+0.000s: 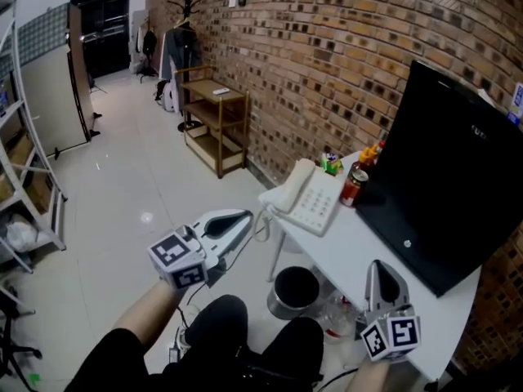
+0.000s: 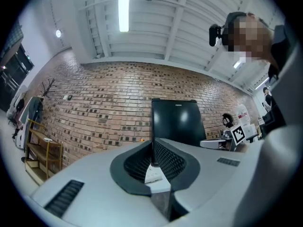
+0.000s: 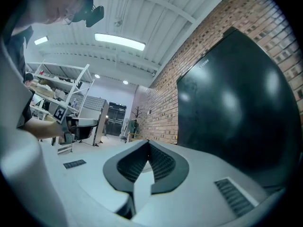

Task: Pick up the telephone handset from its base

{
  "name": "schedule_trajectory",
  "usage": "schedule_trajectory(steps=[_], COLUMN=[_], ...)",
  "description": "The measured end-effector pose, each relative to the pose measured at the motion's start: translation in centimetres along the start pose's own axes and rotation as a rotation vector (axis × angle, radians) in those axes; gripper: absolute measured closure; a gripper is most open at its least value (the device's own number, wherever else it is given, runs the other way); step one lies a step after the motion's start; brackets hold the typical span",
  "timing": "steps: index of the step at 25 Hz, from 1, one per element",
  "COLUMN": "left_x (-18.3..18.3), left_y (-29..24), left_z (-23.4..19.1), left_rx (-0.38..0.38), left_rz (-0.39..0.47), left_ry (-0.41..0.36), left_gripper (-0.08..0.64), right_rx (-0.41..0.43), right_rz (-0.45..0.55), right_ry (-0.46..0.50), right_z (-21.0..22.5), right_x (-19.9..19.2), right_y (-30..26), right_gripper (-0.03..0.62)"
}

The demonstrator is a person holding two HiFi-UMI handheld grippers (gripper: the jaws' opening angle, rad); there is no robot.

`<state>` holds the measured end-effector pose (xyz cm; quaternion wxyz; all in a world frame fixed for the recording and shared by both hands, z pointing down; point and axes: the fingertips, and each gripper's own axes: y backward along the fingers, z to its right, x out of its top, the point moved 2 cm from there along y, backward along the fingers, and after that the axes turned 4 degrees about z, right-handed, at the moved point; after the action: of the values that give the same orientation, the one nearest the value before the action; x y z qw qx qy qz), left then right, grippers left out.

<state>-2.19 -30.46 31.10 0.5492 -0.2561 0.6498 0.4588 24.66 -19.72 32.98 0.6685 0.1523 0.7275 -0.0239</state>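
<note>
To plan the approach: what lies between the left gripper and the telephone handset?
In the head view, nothing solid: the left gripper hangs over floor, with only the phone's cord before the handset.

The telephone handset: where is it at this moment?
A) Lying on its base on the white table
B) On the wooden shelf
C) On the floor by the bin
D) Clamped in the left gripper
A: the handset lies on its base at the corner of the white table, while the left gripper and the right gripper are both short of it, jaws together and empty.
</note>
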Motion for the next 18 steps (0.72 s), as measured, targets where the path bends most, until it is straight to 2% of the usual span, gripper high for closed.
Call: schedule_trajectory(steps=[6,13,18], left_x=[-1.3,-2.4,-2.7], left_y=[-3.7,-7.6,-9.7], left_z=[-2.2,-3.1,-4.1], left_rx=[-0.008,-0.057,-0.051], left_rz=[-0.017,-0.034,-0.063], left_ry=[0.019,0.037,0.038], left_gripper=[0.537,0.537,0.537], right_rx=[-0.034,-0.059,-0.055], right_rz=[0.013,0.007,-0.007], right_ry=[0.010,0.019,-0.005], right_z=[2.2,3.7,4.6], right_x=[0.1,-0.2,-1.0], right_y=[-1.4,-3.1,-5.0], right_gripper=[0.584,0.584,0.584])
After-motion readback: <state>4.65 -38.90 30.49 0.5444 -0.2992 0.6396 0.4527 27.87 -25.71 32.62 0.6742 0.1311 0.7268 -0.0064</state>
